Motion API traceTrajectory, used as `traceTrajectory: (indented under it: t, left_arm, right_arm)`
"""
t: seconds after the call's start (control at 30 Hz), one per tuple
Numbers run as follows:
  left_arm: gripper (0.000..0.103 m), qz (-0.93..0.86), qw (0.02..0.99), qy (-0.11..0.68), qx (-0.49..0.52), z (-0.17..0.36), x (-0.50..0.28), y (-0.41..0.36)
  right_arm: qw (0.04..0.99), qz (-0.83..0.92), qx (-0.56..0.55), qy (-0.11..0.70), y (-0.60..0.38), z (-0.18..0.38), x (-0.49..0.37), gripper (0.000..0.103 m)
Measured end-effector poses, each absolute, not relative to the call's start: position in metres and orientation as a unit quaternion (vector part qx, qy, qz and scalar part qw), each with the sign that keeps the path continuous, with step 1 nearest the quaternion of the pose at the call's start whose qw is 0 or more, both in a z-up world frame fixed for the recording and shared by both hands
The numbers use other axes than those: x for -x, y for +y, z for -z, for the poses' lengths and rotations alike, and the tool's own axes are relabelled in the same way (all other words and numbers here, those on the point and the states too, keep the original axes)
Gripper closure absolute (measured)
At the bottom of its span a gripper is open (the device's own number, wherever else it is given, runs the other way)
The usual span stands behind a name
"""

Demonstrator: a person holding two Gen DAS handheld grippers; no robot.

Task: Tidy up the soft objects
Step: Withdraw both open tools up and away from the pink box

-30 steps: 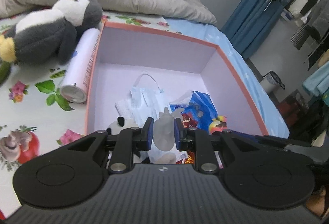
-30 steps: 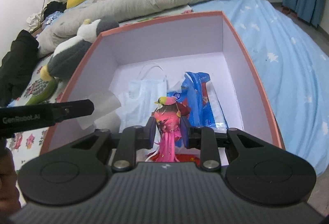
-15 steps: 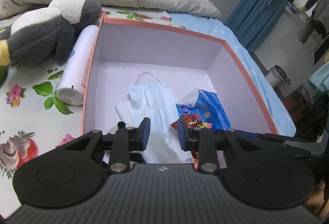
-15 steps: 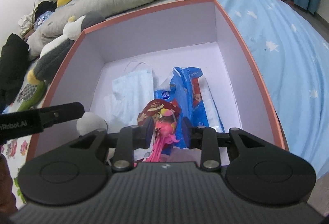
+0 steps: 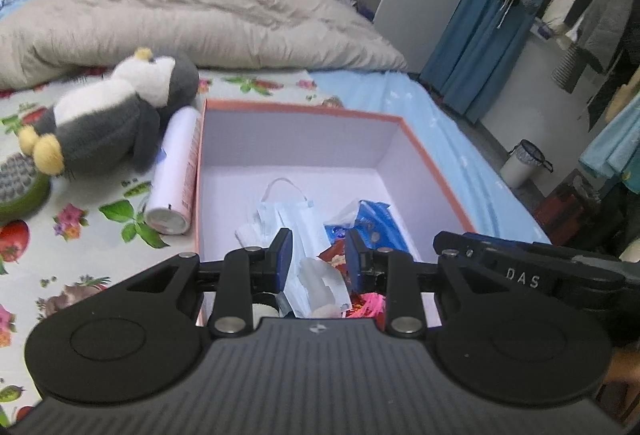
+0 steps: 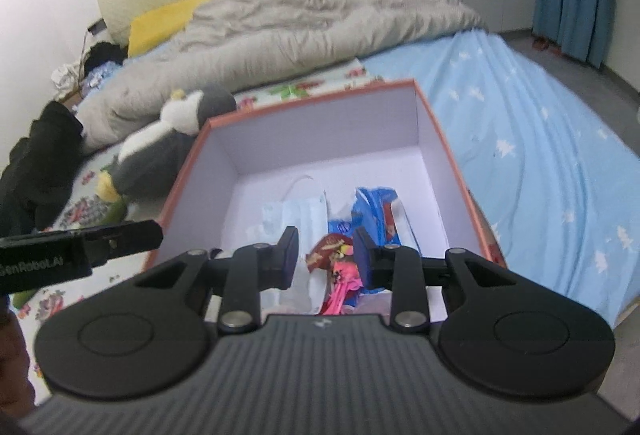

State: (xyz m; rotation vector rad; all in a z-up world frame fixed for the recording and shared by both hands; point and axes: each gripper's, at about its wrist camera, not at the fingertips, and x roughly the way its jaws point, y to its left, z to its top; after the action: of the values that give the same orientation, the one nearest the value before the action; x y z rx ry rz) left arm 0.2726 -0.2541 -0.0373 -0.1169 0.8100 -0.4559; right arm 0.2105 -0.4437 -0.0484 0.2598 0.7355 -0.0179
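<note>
**Two things dropped in, one big toy left**

The bed [image 5: 360, 91] is big, with a grey quilt [image 5: 180, 19] at the far end. A box [image 5: 304, 107] with an orange rim sits on the bed, open at the top. Just left of the box lies a plush penguin [image 5: 108, 123] on its side, out on the flowered sheet. A white can [image 5: 174, 171] lies between the penguin and the box wall, touching the wall.

Inside the box are small soft things: a face mask [image 5: 292, 211], a blue bag [image 5: 376, 223] and a pink toy [image 6: 342, 283].

The left gripper [image 5: 318, 255] hangs over the near end of the box. Its jaws are spread and hold nothing. They have just been opening. The right gripper [image 6: 326, 253] is the same: jaws spread, nothing pinched, the pink toy lying loose below them.

I think the penguin should go in next. It is fat and squashy, so the jaws need to open much wider first. Grab a thin part, like a wing or a foot. Do not bump the can. Lift the penguin high over the rim, then let go in the empty far half of the box.
</note>
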Motion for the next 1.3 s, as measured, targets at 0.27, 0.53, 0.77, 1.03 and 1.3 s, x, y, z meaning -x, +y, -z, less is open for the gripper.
traceTrajectory:
  t: [0.27,0.53,0.77,1.03,1.3]
  left_arm:
    - [0.07,0.226,0.907,0.352,0.045,-0.003,-0.219,-0.236]
    - [0.07,0.234,0.917,0.322,0.042,-0.029,-0.166,-0.211]
    - [0.07,0.236,0.92,0.31,0.042,-0.038,-0.13,-0.193]
    - [0.07,0.236,0.92,0.309,0.042,-0.037,-0.102,-0.178]
    - [0.07,0.24,0.917,0.316,0.042,-0.032,-0.093,-0.167]
  right_arm:
    - [0.942,0.01,-0.116,0.315,-0.427,0.01,-0.166,0.07]
    - [0.95,0.014,-0.112,0.29,-0.407,-0.01,-0.121,0.07]
    - [0.954,0.016,-0.109,0.279,-0.391,-0.018,-0.086,0.07]
    - [0.956,0.013,-0.1,0.275,-0.375,-0.021,-0.055,0.07]
    - [0.953,0.028,-0.098,0.285,-0.366,-0.01,-0.04,0.07]
